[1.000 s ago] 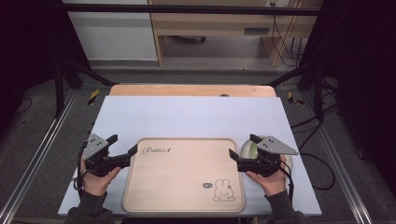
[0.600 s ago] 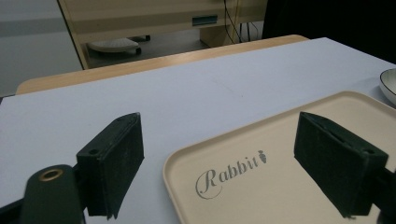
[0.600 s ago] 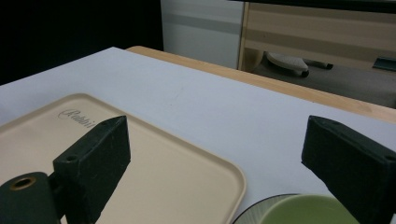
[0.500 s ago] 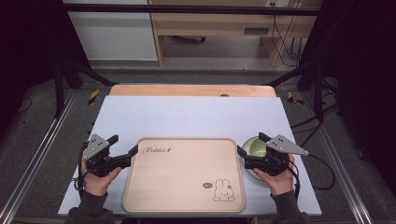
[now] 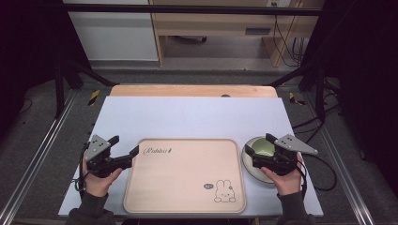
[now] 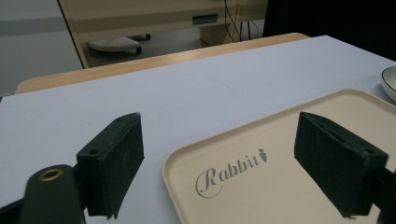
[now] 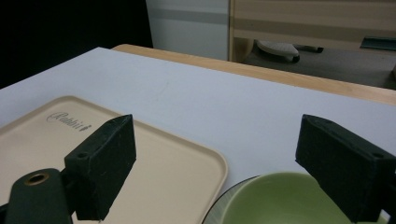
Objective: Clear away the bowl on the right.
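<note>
High view is showing a person sitting at a pale blue worktop (image 5: pixel 197 117) with a tool in each hand. A beige tray (image 5: pixel 185 174) printed with "Rabbit" lettering and a small rabbit drawing is lying flat in the near middle of the worktop. The left tool (image 5: pixel 133 154) is resting at the tray's left edge, near its far-left corner, with its tips pointing toward the tray. The right tool (image 5: pixel 253 159) is sitting just past the tray's right edge, over a green bowl (image 5: pixel 261 148) that is standing on a white plate (image 5: pixel 251 168); the plate is lying just beside the tray's right rim.

Left gripper view is looking along the left tool (image 6: pixel 219 163), whose jaws are standing wide apart and gripping nothing; the tray's (image 6: pixel 289 186) rounded corner with the "Rabbit" lettering is lying between them, and the plate's rim (image 6: pixel 388 81) is peeking in at the right edge.

Right gripper view is looking along the right tool (image 7: pixel 215 163), whose jaws are likewise standing wide apart and clamping nothing. The green bowl (image 7: pixel 280 200) is sitting low between them, nearer the right jaw, while the tray's (image 7: pixel 154 168) far-right corner is lying under the left jaw. Whether either jaw is touching the bowl cannot be told.
</note>
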